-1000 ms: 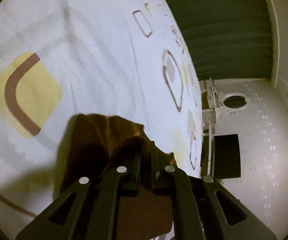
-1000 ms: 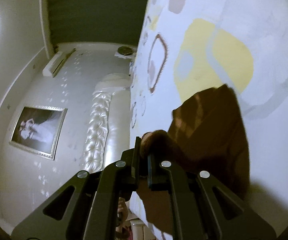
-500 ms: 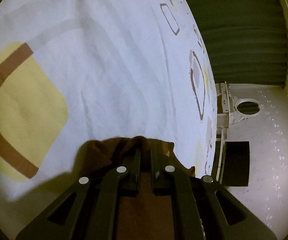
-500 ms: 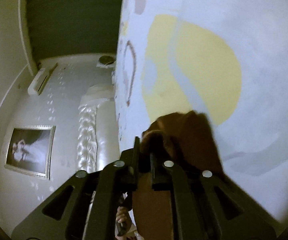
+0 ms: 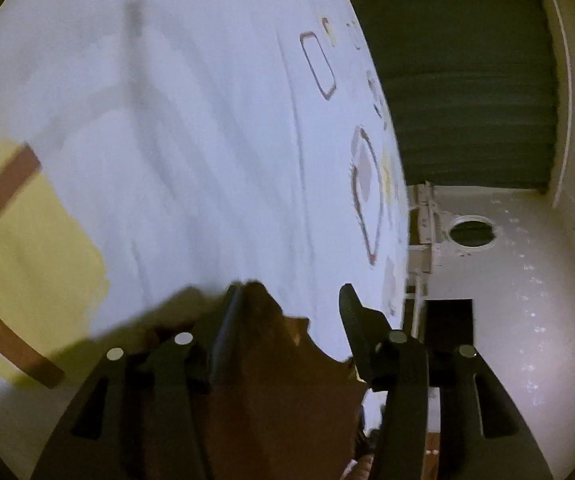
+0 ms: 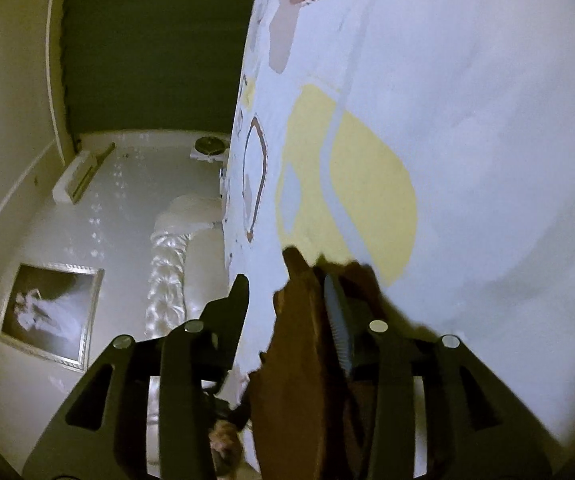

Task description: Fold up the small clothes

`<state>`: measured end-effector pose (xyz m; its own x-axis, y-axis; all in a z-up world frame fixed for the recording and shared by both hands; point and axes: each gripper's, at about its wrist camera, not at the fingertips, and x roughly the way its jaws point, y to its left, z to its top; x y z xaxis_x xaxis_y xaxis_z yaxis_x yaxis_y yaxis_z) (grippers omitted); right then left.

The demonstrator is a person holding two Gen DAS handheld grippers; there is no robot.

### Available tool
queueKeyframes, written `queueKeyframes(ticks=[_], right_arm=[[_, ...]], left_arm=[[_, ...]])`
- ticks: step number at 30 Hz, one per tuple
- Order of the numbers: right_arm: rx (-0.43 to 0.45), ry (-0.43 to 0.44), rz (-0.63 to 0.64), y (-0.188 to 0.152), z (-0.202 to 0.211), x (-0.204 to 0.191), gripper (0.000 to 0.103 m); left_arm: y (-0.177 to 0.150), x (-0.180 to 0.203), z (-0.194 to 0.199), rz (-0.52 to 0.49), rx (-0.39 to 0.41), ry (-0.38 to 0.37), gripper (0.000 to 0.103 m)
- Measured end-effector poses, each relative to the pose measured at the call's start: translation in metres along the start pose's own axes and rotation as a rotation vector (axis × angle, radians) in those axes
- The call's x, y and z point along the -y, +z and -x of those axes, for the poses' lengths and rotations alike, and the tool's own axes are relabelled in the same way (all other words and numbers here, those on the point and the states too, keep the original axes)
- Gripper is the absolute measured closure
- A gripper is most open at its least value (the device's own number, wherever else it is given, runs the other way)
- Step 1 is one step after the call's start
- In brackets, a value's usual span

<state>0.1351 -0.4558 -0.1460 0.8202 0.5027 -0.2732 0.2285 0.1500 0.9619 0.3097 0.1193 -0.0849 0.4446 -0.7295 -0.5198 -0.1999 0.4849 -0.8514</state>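
We see two fisheye views, each looking forward along a hand-held gripper over a bed. The bed sheet [image 5: 207, 128] is white with rounded yellow patches and brown outlined shapes.

In the left wrist view, the left gripper [image 5: 289, 300] has its fingers [image 5: 227, 320] spread wide apart, holding nothing. A small brown garment [image 5: 279, 380] lies on the sheet between and beneath them. Its crumpled far edge rises to a point just beside the left-hand finger, and the cloth runs back from there toward the camera, so its long axis here follows the line of the fingers. The right-hand finger stands clear of the cloth, over bare sheet. Beyond the bed's edge we see a dark green curtain [image 5: 459, 80] and a pale wall.

In the right wrist view, the right gripper [image 6: 285, 296] also has its fingers [image 6: 233, 308] parted and grips nothing. The same brown garment [image 6: 295, 360] fills the gap, lying against the ribbed inner face of the right-hand finger, while the left-hand finger is apart from it. The cloth's tip points forward, away from the camera, and its length again runs back along the fingers. The image is blurred, so folds are hard to read. To the left of the bed we see a framed picture [image 6: 51, 316] and a tufted white headboard [image 6: 171, 264].
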Motion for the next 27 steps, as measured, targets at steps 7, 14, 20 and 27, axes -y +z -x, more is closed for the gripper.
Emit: queueKeyframes(ticks=[7,14,20,27], right_arm=[[-0.018,-0.061,0.078,-0.031,0.036,-0.002,0.061],[-0.073,-0.138,0.129,-0.079,0.079,0.011,0.057],[-0.162,-0.121,0.143,-0.112,0.086,0.009,0.046],[-0.200,-0.172,0.211,-0.131,0.063,-0.003,0.054]], left_arm=[[-0.012,-0.002,0.025,-0.067,-0.020,0.033,0.052],[-0.093,-0.029,0.072,-0.202,-0.081,0.071,0.048],[-0.142,-0.069,0.097,-0.105,-0.132,0.011,0.043],[-0.154,-0.058,0.077,-0.050,-0.153,-0.032,0.038]])
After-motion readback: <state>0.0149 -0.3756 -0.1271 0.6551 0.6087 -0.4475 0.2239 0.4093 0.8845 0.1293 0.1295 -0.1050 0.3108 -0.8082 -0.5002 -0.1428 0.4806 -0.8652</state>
